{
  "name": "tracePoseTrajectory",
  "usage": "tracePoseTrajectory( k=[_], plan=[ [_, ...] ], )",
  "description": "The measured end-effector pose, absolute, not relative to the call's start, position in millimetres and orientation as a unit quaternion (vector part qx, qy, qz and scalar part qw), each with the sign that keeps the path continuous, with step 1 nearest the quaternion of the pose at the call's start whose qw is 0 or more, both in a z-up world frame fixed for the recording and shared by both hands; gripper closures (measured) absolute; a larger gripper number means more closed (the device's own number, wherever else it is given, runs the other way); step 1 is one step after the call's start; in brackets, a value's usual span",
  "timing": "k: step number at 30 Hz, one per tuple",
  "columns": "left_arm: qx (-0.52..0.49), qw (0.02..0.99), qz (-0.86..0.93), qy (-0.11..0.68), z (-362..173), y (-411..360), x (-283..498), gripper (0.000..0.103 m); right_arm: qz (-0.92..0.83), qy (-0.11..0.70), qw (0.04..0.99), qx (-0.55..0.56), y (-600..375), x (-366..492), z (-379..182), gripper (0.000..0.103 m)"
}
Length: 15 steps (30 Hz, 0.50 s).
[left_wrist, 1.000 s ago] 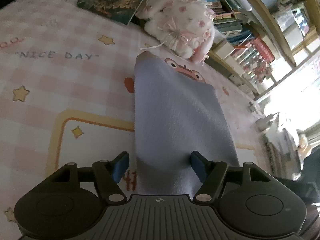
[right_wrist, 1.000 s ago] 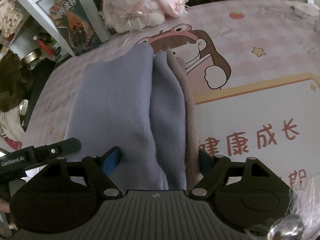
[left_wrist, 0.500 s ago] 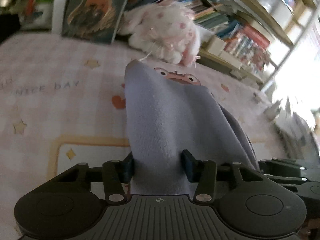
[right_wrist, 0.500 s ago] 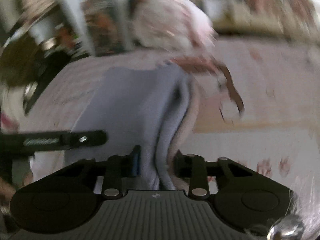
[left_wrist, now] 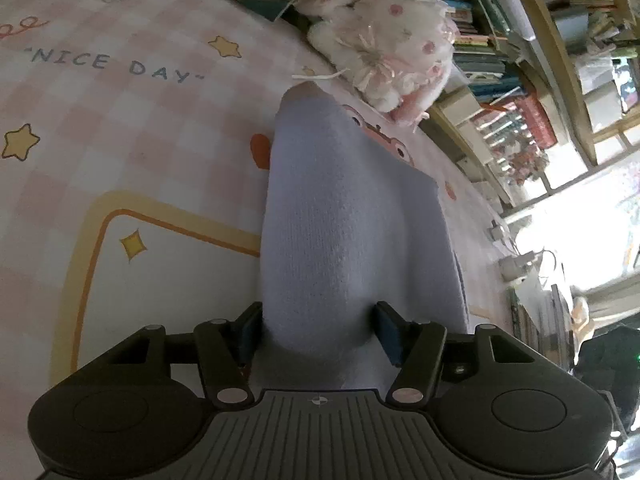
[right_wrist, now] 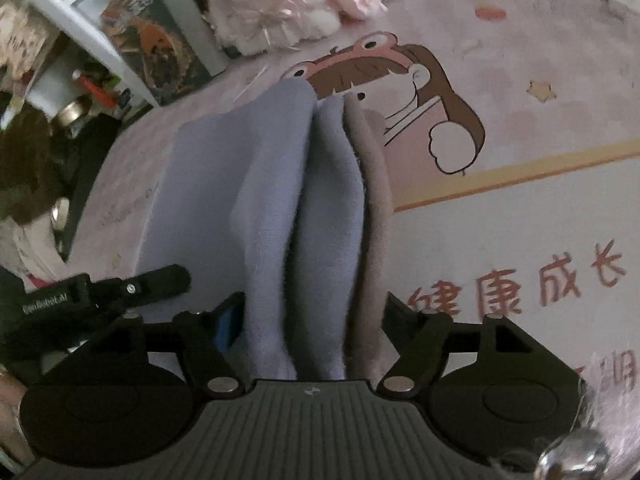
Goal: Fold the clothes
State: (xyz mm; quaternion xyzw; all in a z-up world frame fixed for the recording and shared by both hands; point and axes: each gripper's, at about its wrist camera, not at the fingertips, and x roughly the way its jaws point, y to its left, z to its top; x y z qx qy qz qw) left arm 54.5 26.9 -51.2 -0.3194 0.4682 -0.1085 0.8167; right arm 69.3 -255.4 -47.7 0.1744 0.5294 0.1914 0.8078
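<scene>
A folded lavender garment (left_wrist: 344,216) lies on a pink cartoon mat (left_wrist: 120,128). In the left wrist view my left gripper (left_wrist: 318,330) has its jaws partly apart around the near end of the cloth, pads touching its sides. In the right wrist view the garment (right_wrist: 248,184) shows several folded layers with a beige inner layer (right_wrist: 374,184). My right gripper (right_wrist: 312,320) stands likewise with its jaws partly apart around the near end. The left gripper (right_wrist: 120,292) shows at the left there.
A white and pink plush toy (left_wrist: 384,40) sits at the mat's far edge, beside a leaning picture book (right_wrist: 160,52). Bookshelves (left_wrist: 520,80) run along the right. Clutter (right_wrist: 36,128) lies off the mat at the left of the right wrist view.
Both grippers squeezed the cloth half a second ago and have since widened their jaws. The cloth has settled back down on the mat.
</scene>
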Motion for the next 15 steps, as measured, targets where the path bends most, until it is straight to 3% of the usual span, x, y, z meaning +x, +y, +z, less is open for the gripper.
tracePoseTrajectory(
  k=[3, 6, 9, 12, 15],
  plan=[
    [-0.258, 0.845, -0.095, 0.458, -35.8, 11.4, 49.8, 0.054, 0.203, 0.511, 0.821, 0.153, -246.9, 65.5, -39.8, 0.067],
    [-0.201, 0.866, -0.095, 0.449, -24.4, -1.8, 46.1, 0.053, 0.223, 0.465, 0.855, 0.064, -228.3, 49.4, -24.4, 0.070],
    [-0.236, 0.847, -0.096, 0.466, -34.3, 10.6, 50.3, 0.048, 0.215, 0.474, 0.852, 0.059, -226.8, 47.4, -30.0, 0.068],
    [-0.282, 0.828, -0.104, 0.473, -44.2, 24.0, 52.4, 0.046, 0.204, 0.500, 0.833, 0.122, -241.7, 58.2, -39.5, 0.055],
    [-0.309, 0.821, -0.109, 0.468, -50.4, 29.8, 51.7, 0.045, 0.202, 0.515, 0.819, 0.153, -249.4, 65.9, -47.9, 0.049]
  ],
)
